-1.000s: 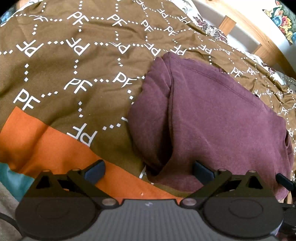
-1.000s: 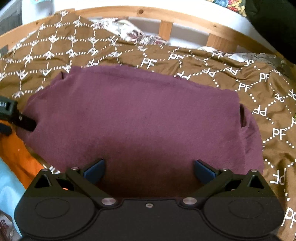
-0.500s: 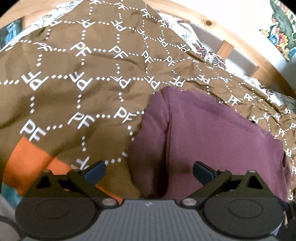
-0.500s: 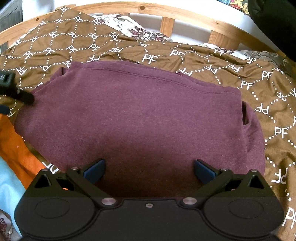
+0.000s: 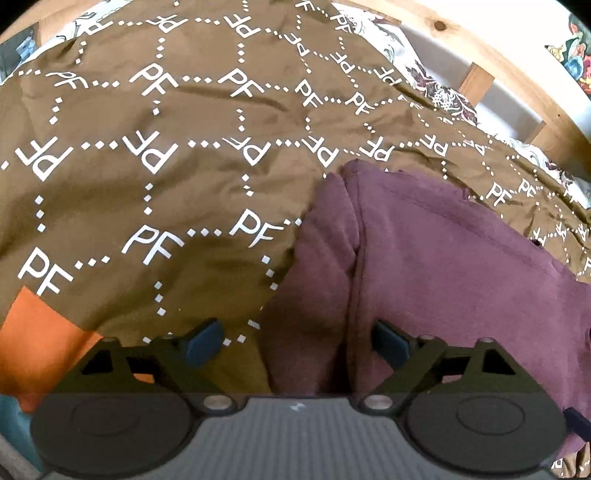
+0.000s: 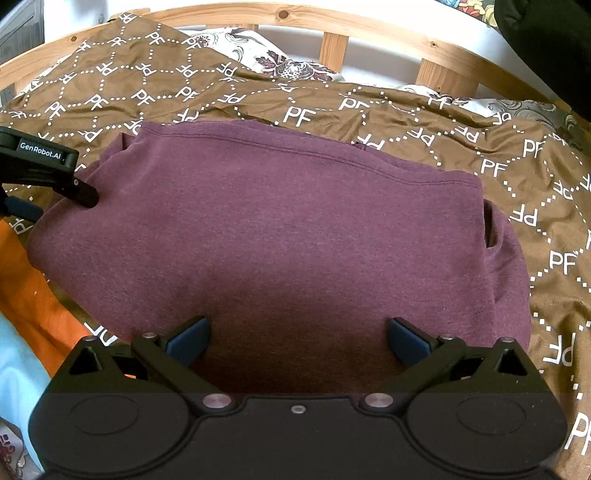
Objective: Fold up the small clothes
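Left gripper (image 5: 295, 341) is spread wide with nothing between its blue pads (image 5: 204, 341). Directly ahead of it runs the left edge of the maroon top (image 5: 424, 266): the left pad sits over the brown cover (image 5: 147, 184), the right pad over maroon cloth. A folded-under side of the top shows as a vertical ridge just ahead, between the fingers. Off to its left, an orange patch (image 5: 37, 332) of bedding.

Right gripper (image 6: 297, 341) is released too, jaws wide apart, both pads (image 6: 408, 341) hanging over the near part of the top (image 6: 288, 229), whether touching it I can't tell. The top lies folded into a broad flat block straight ahead, stitched hem along its far edge, a tucked fold on its right side. At the top's left end, the left gripper (image 6: 48, 173) pokes in from the side, its tip at the cloth. Beyond the top the cover (image 6: 498, 147) runs back to a floral pillow (image 6: 280, 62) and a wooden bed rail (image 6: 332, 22).
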A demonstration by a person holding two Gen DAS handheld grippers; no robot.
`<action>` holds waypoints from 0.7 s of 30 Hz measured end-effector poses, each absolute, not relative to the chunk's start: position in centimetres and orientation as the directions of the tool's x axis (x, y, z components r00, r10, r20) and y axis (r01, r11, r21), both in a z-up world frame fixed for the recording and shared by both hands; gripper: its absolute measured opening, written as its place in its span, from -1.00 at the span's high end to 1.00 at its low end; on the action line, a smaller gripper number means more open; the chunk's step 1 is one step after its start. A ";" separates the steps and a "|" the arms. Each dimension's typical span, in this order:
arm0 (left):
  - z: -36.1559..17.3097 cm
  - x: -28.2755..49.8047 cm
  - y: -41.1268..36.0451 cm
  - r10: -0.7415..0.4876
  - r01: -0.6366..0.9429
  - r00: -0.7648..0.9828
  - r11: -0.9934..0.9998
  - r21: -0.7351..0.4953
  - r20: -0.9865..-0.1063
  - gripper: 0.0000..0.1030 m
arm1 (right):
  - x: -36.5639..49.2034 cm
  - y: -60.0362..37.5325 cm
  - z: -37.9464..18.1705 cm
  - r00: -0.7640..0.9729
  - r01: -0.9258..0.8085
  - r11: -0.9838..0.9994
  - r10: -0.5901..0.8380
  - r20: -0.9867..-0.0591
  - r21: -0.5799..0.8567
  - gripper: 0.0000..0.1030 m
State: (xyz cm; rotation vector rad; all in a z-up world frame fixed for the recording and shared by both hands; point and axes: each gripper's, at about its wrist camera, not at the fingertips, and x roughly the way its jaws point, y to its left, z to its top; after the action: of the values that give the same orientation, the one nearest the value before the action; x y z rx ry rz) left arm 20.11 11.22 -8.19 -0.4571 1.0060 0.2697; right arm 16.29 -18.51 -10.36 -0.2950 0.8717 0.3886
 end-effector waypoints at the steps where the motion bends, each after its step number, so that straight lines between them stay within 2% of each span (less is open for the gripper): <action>1: -8.2 20.1 11.2 0.006 -0.420 0.517 0.873 -0.248 -0.856 -0.65 | 16.3 -18.5 -10.4 0.581 -0.445 0.891 0.209 -0.787 -0.092 -0.99; 2: -8.1 20.0 11.3 0.001 -0.418 0.519 0.873 -0.252 -0.855 -0.61 | 16.3 -18.5 -10.4 0.581 -0.445 0.891 0.209 -0.787 -0.092 -0.99; 6: -8.0 19.8 11.3 -0.041 -0.394 0.536 0.871 -0.293 -0.843 -0.20 | 16.3 -18.5 -10.3 0.581 -0.445 0.891 0.209 -0.787 -0.092 -0.99; 8: -8.0 19.7 11.3 -0.056 -0.394 0.544 0.864 -0.314 -0.837 -0.09 | 16.3 -18.5 -10.3 0.581 -0.445 0.891 0.209 -0.787 -0.093 -0.99; 10: -8.0 19.6 11.4 -0.071 -0.392 0.553 0.857 -0.334 -0.830 0.16 | 16.3 -18.5 -10.3 0.581 -0.445 0.891 0.209 -0.787 -0.093 -0.99; 13: -7.8 19.5 11.1 -0.079 -0.374 0.567 0.863 -0.341 -0.820 0.41 | 16.3 -18.5 -10.3 0.581 -0.445 0.891 0.208 -0.787 -0.092 -0.99; 16: -7.3 19.5 10.3 -0.063 -0.345 0.579 0.885 -0.314 -0.813 0.56 | 16.3 -18.6 -10.3 0.581 -0.444 0.891 0.207 -0.787 -0.093 -0.99; 21: -5.3 19.7 9.7 -0.074 -0.318 0.603 0.891 -0.324 -0.794 0.68 | 16.3 -18.6 -10.3 0.580 -0.444 0.891 0.208 -0.787 -0.092 -0.99</action>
State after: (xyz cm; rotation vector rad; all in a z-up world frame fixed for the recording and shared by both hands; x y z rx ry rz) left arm 19.67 9.70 -5.33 -0.4660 0.9213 0.1468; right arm 16.32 -18.58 -10.32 -0.2943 0.8732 0.3873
